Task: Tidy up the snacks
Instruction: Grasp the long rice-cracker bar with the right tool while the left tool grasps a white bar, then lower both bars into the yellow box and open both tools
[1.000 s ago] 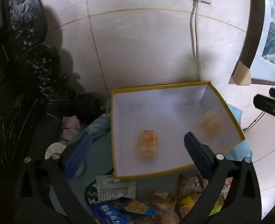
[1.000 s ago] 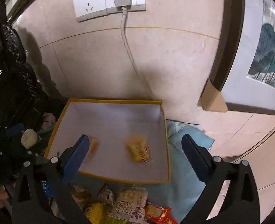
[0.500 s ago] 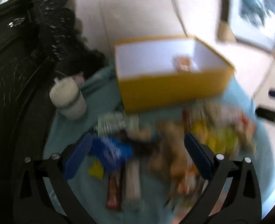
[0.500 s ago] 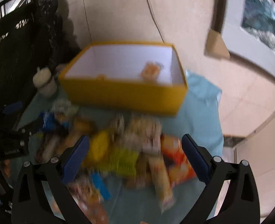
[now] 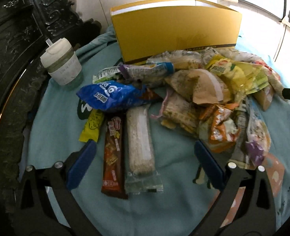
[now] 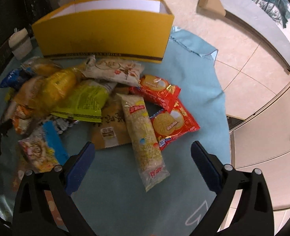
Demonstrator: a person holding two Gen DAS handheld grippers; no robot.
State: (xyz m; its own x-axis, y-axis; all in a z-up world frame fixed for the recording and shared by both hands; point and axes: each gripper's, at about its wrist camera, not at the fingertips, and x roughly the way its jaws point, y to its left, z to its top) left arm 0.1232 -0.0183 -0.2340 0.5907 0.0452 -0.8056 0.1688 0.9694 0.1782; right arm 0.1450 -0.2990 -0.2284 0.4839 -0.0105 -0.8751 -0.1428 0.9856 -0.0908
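A pile of snack packets lies on a teal cloth (image 5: pixel 164 206) in front of a yellow box (image 5: pixel 176 29), also in the right wrist view (image 6: pixel 103 37). My left gripper (image 5: pixel 145 155) is open and empty, above a long pale cracker pack (image 5: pixel 140 141) and a brown bar (image 5: pixel 112 153). A blue bag (image 5: pixel 111 95) lies behind them. My right gripper (image 6: pixel 143 153) is open and empty, above a long clear noodle-snack pack (image 6: pixel 145 137). Two red biscuit packs (image 6: pixel 172 122) lie to its right. The box's inside is hidden.
A white lidded cup (image 5: pixel 61 66) stands left of the box. Dark carved furniture (image 5: pixel 11 39) runs along the left. Tiled floor (image 6: pixel 243 68) and a framed picture (image 6: pixel 263 13) lie to the right. Other packets (image 6: pixel 80 100) are heaped mid-pile.
Both grippers have pulled back and dropped from over the open box to low over the snack pile. Both stayed open and empty.
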